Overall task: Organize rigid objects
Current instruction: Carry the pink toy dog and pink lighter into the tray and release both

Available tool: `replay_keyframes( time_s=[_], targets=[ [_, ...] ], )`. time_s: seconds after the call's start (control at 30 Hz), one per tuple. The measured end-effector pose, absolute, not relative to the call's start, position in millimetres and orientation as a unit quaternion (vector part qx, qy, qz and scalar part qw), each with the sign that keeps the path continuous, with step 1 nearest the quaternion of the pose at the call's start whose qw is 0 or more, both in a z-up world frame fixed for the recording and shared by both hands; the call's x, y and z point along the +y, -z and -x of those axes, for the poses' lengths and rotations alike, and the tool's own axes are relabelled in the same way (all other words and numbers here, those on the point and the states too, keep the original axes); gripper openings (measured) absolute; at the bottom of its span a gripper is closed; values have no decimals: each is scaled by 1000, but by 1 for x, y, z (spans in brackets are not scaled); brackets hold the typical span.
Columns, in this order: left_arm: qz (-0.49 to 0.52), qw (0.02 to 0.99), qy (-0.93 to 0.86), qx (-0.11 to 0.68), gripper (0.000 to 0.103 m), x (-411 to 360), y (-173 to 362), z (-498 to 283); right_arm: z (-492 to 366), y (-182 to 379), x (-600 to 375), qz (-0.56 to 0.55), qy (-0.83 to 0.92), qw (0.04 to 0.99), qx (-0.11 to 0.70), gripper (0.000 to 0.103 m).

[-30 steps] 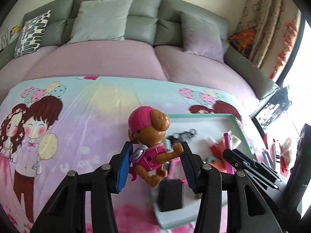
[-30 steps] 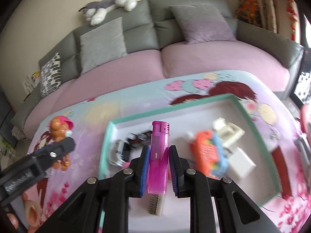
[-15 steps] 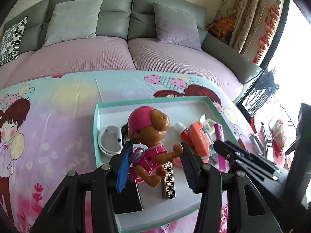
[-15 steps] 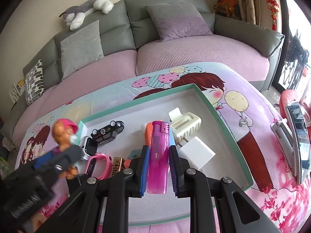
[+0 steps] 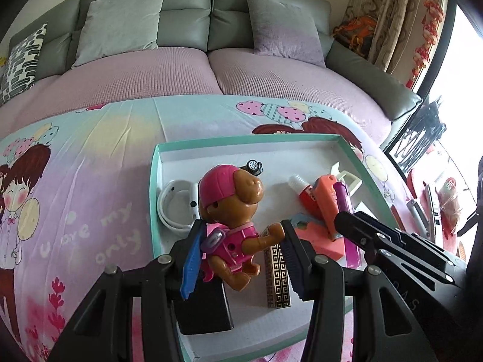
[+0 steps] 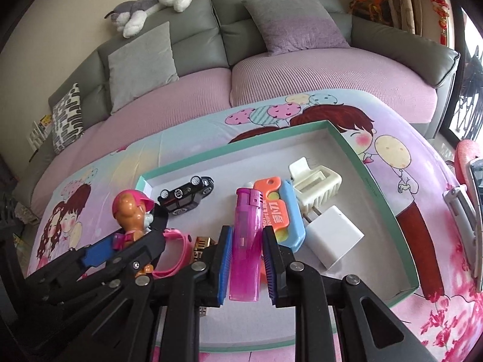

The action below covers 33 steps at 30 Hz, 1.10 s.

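Note:
My left gripper (image 5: 240, 259) is shut on a brown toy dog (image 5: 234, 214) with a pink cap, held above the near left part of a teal-rimmed white tray (image 5: 241, 143). That dog (image 6: 132, 211) also shows at the left of the right wrist view. My right gripper (image 6: 247, 259) is shut on a translucent pink lighter (image 6: 246, 241), held upright over the tray (image 6: 377, 193). Inside the tray lie a black toy car (image 6: 187, 194), an orange and blue utility knife (image 6: 282, 211), a cream hair clip (image 6: 317, 182), a white charger (image 6: 333, 235) and a pink watch (image 6: 175, 253).
A white band (image 5: 176, 208), a black block (image 5: 203, 307) and a gold patterned lighter (image 5: 276, 274) also lie in the tray. The table wears a cartoon-print cloth (image 5: 90, 157). A grey sofa with cushions (image 6: 271, 69) runs behind. Pens and a red object (image 5: 428, 208) lie at the right edge.
My left gripper has carried the toy dog to the right, from over the bare cloth to above the tray. My right gripper still holds the lighter, and the tray has shifted left in its view.

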<state>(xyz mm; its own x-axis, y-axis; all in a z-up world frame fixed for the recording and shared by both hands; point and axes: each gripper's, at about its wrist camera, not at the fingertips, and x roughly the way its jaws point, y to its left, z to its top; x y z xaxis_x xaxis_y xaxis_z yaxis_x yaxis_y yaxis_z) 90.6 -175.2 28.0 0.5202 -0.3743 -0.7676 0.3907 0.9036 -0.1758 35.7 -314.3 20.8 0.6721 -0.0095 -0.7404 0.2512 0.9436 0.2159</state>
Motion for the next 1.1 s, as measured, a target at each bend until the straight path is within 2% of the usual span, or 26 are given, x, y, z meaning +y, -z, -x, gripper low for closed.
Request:
replay_keyframes(
  time_s=[0.7, 0.9, 0.97, 1.1],
  targets=[
    [-10, 867, 217, 449, 52, -178, -24, -91, -39, -16, -313, -132, 83, 897, 415, 23],
    [-6, 869, 219, 444, 54, -177, -28, -89, -38, -21, -314, -129, 87, 900, 408, 23],
    [-4, 870, 219, 441, 58, -177, -30, -88, -36, -24, -314, -127, 91, 902, 403, 23],
    [-1, 874, 222, 432, 61, -175, -38, -86, -34, -29, -316, -125, 98, 904, 397, 26]
  ],
)
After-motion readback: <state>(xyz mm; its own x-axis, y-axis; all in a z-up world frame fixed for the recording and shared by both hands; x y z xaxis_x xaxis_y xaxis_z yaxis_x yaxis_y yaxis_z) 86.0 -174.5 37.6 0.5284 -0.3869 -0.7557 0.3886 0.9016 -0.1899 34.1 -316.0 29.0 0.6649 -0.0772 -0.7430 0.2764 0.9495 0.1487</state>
